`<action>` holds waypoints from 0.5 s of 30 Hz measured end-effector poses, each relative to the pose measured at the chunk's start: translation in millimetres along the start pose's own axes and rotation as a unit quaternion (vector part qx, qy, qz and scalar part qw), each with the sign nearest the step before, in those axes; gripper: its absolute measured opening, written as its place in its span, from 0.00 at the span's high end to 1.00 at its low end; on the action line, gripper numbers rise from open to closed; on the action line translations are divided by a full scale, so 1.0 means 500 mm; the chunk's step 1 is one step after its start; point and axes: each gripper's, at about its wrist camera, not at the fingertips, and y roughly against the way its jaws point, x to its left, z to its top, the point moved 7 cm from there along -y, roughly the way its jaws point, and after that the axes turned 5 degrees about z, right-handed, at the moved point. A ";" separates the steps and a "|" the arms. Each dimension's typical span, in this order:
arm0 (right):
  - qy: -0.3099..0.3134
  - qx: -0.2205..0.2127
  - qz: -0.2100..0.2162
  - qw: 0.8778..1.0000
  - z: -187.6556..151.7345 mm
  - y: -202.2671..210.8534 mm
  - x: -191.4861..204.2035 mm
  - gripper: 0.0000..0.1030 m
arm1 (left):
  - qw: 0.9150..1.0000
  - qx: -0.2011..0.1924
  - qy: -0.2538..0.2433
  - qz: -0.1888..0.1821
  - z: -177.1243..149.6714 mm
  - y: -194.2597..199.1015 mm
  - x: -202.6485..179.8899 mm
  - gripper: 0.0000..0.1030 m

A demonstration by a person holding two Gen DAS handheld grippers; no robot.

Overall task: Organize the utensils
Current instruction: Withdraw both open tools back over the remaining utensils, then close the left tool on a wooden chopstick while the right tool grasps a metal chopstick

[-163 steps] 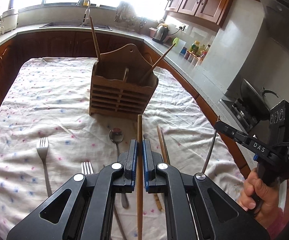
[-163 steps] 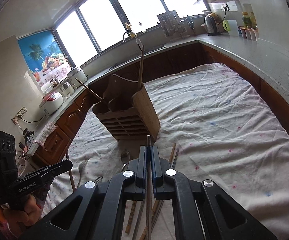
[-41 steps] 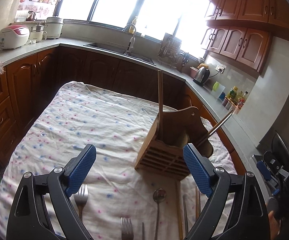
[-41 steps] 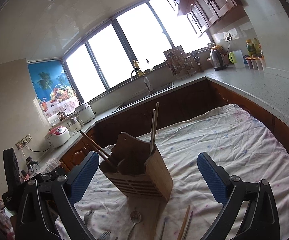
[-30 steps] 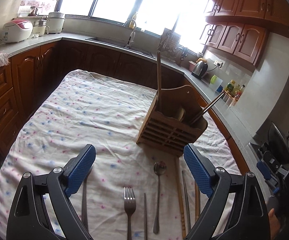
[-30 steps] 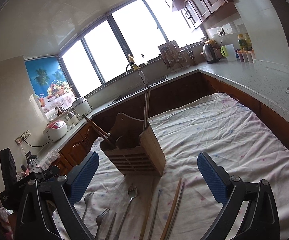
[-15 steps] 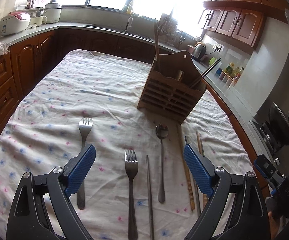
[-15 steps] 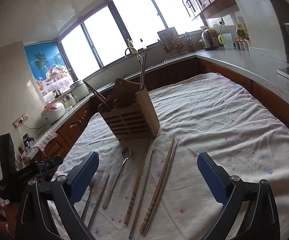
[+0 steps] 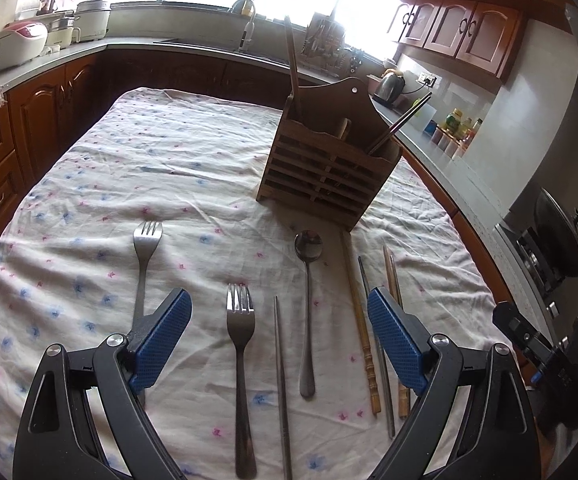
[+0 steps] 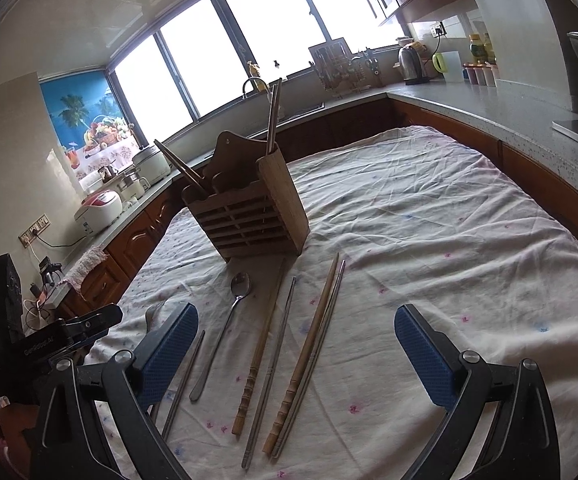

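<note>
A wooden utensil holder (image 9: 321, 168) stands on the clothed table (image 9: 129, 168) with chopsticks upright in its end compartments; it also shows in the right wrist view (image 10: 249, 216). In front of it lie two forks (image 9: 239, 340), a spoon (image 9: 308, 280) and several wooden and metal chopsticks (image 9: 363, 320). My left gripper (image 9: 279, 340) is open and empty above the fork, metal chopstick and spoon. My right gripper (image 10: 295, 352) is open and empty above the chopsticks (image 10: 309, 344) and spoon (image 10: 225, 328).
Wooden cabinets and a grey counter (image 9: 449, 168) ring the table, with rice cookers (image 9: 17, 44) at left and a stove with a pan (image 9: 561, 240) at right. The other hand-held gripper (image 10: 41, 344) shows at the left of the right wrist view.
Both grippers earlier held a chopstick each, released them into the holder, and are now open. Both have tilted down and drawn back toward the utensils lying on the cloth.
</note>
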 end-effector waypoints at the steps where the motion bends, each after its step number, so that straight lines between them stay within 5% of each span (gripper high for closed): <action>1: -0.003 0.002 0.000 1.000 0.000 -0.002 -0.004 0.04 | 1.000 0.002 0.000 -0.001 0.000 -0.004 -0.002 0.11; 7: -0.015 0.010 -0.005 1.000 0.004 -0.018 -0.028 0.08 | 1.000 0.017 -0.011 -0.002 0.007 -0.037 -0.021 0.11; 15: -0.034 0.049 -0.017 0.998 0.021 -0.079 -0.068 0.51 | 0.998 0.045 -0.041 0.001 0.019 -0.103 -0.065 0.17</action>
